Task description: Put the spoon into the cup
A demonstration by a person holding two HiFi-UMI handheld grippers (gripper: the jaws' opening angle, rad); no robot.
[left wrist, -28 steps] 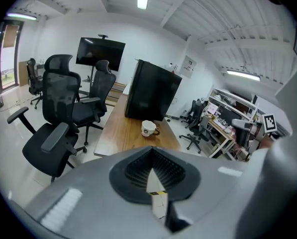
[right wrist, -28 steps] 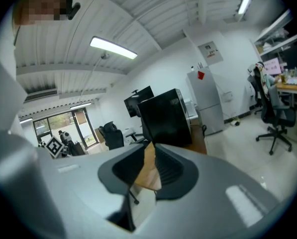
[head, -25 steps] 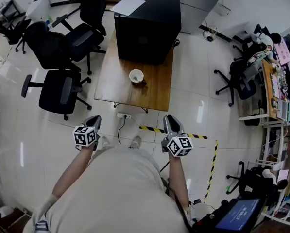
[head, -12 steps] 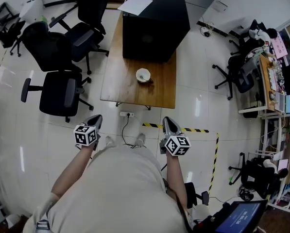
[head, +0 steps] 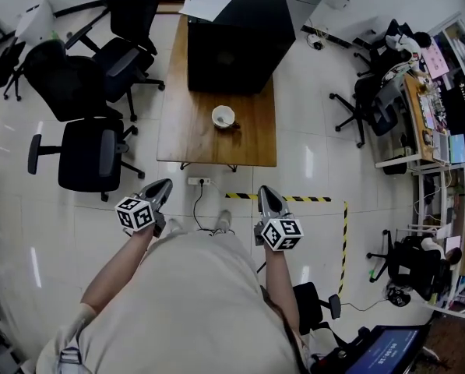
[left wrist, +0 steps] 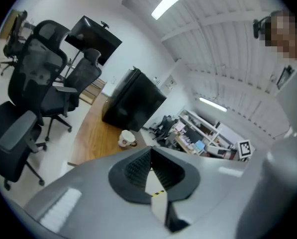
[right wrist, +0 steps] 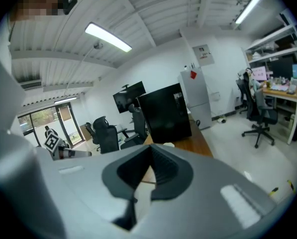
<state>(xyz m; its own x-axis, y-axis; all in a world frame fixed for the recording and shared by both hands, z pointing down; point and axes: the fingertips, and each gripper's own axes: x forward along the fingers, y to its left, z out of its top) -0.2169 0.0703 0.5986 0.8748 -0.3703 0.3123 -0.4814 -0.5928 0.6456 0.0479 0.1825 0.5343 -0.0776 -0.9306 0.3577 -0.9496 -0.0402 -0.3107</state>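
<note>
Left of the cup point(head: 222, 117): two black office chairs point(head: 84, 158) stand beside the bench point(head: 187, 131), outside the direct line of approach.

Left gripper point(head: 163, 185): held in front of the person's body, well short of the cup. Jaws closed tip to tip, nothing between them.

Cup: white, upright, on the bare wood near the bench's near right part. Behind the cup stands a large black cabinet point(head: 232, 37) with a sheet of paper point(head: 205, 5) on top.

Spoon: not positively identified. A small dark mark touches the cup's right side; whether it is the spoon, the handle or a shadow cannot be told.

Handling, as a judgement: a spoon is light, stiff and smooth, and lies low on the wood. Best taken across the middle of its handle, bowl left free to go in first. The cup looks light and breakable, and may slide or tip if knocked.

Floor between the person and the cup: a white power strip point(head: 199, 181) with its cable point(head: 195, 209) lies at the bench's foot, a trip hazard.

Right gripper point(head: 266, 192): level with the left one, equally far from the cup. Jaws fully closed and empty.

Right of the cup, on the floor: yellow-and-black striped tape point(head: 294, 199). No obstruction.
</note>
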